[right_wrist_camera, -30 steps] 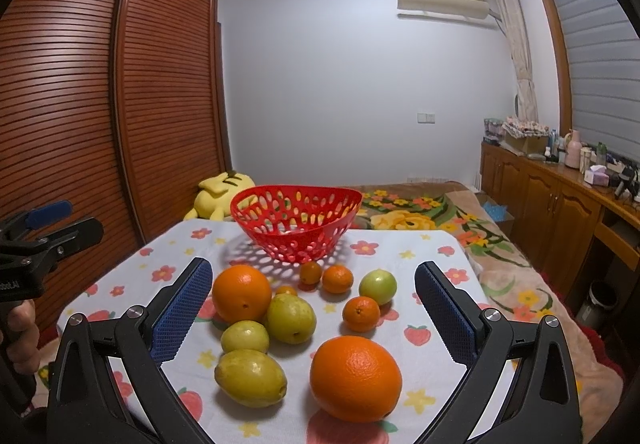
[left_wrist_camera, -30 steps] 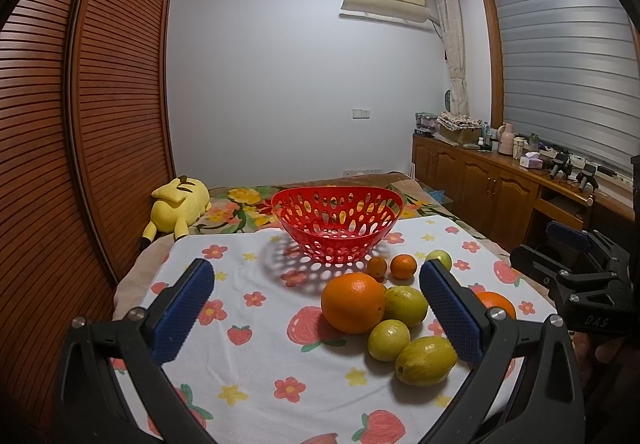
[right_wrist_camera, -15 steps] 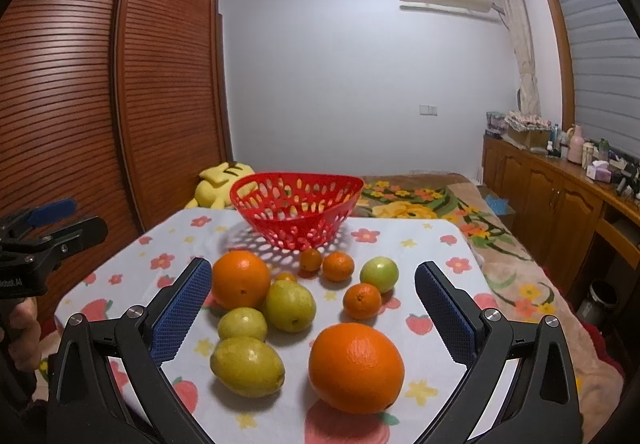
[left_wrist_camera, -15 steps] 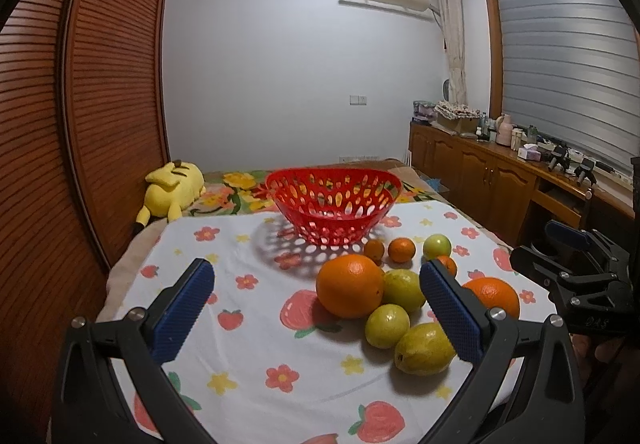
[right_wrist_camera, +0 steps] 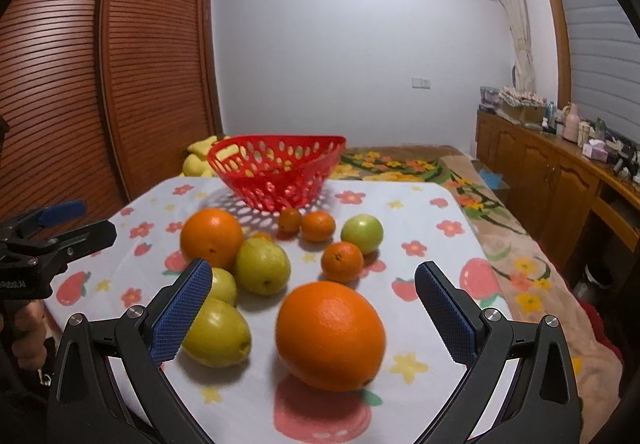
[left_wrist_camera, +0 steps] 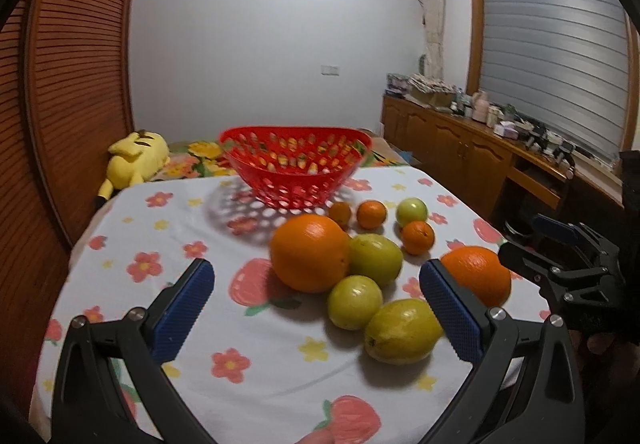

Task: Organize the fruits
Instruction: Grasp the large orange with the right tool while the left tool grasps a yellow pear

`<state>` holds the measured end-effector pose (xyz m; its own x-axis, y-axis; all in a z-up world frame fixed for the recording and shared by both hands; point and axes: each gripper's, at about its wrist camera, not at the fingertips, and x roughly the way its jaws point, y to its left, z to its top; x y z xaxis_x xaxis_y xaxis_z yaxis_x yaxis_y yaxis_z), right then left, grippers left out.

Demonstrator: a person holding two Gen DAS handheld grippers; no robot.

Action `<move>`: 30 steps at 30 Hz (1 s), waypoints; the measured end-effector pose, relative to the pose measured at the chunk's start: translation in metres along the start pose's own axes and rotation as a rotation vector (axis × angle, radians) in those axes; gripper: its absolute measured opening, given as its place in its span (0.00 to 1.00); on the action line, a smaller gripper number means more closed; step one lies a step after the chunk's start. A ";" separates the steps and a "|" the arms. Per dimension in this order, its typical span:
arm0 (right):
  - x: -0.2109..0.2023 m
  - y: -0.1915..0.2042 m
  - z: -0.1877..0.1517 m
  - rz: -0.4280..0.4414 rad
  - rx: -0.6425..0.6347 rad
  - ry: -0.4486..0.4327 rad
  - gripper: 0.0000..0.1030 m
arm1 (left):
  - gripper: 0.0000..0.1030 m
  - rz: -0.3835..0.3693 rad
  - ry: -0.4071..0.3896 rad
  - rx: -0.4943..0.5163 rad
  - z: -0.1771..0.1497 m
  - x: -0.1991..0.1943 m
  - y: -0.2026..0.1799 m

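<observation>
Sitting on the table are two large oranges (right_wrist_camera: 330,335), three small tangerines (right_wrist_camera: 342,261), four yellow-green fruits (right_wrist_camera: 262,259) and one red basket (right_wrist_camera: 276,168).

"Robot.AI" on left gripper (right_wrist_camera: 48,244)

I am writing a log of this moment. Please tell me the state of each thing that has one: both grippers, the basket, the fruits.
Left gripper: open, holding nothing.
Right gripper: open, holding nothing.
Basket: upright, no fruit visible inside.
Fruits: all loose on the tablecloth, outside the basket.
</observation>
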<state>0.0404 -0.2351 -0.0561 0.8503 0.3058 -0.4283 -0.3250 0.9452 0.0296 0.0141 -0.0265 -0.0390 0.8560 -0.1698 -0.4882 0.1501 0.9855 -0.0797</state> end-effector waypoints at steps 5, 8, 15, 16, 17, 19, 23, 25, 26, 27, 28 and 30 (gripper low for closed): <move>0.009 -0.010 -0.007 0.004 0.002 0.043 1.00 | 0.99 -0.046 0.043 0.022 -0.002 0.009 -0.006; 0.014 -0.012 -0.010 0.013 -0.001 0.067 1.00 | 0.98 -0.071 0.060 0.042 0.000 0.015 -0.009; 0.034 -0.015 -0.019 0.049 -0.018 0.144 1.00 | 0.96 -0.110 0.131 0.074 -0.007 0.032 -0.018; 0.037 -0.015 -0.020 0.053 -0.019 0.152 1.00 | 0.95 -0.110 0.140 0.078 -0.008 0.034 -0.018; 0.040 -0.015 -0.021 0.057 -0.020 0.163 1.00 | 0.94 -0.111 0.152 0.080 -0.009 0.036 -0.019; 0.046 -0.016 -0.023 0.068 -0.015 0.181 1.00 | 0.93 -0.113 0.164 0.084 -0.010 0.039 -0.018; 0.055 -0.016 -0.025 0.087 -0.009 0.220 1.00 | 0.93 -0.130 0.197 0.085 -0.012 0.045 -0.018; 0.060 -0.015 -0.026 0.088 -0.018 0.240 1.00 | 0.93 -0.142 0.213 0.085 -0.013 0.048 -0.018; 0.063 -0.015 -0.027 0.093 -0.021 0.254 0.99 | 0.93 -0.144 0.220 0.088 -0.014 0.049 -0.019; 0.066 -0.015 -0.029 0.095 -0.025 0.267 0.97 | 0.93 -0.145 0.225 0.090 -0.015 0.050 -0.019; 0.068 -0.016 -0.030 0.097 -0.027 0.280 0.96 | 0.93 -0.148 0.235 0.091 -0.015 0.052 -0.020; 0.072 -0.019 -0.034 0.116 -0.019 0.304 0.89 | 0.93 -0.159 0.246 0.089 -0.016 0.054 -0.020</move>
<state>0.0936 -0.2346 -0.1180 0.6460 0.3603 -0.6730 -0.4226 0.9030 0.0777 0.0494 -0.0554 -0.0776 0.6745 -0.3046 -0.6725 0.3245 0.9405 -0.1005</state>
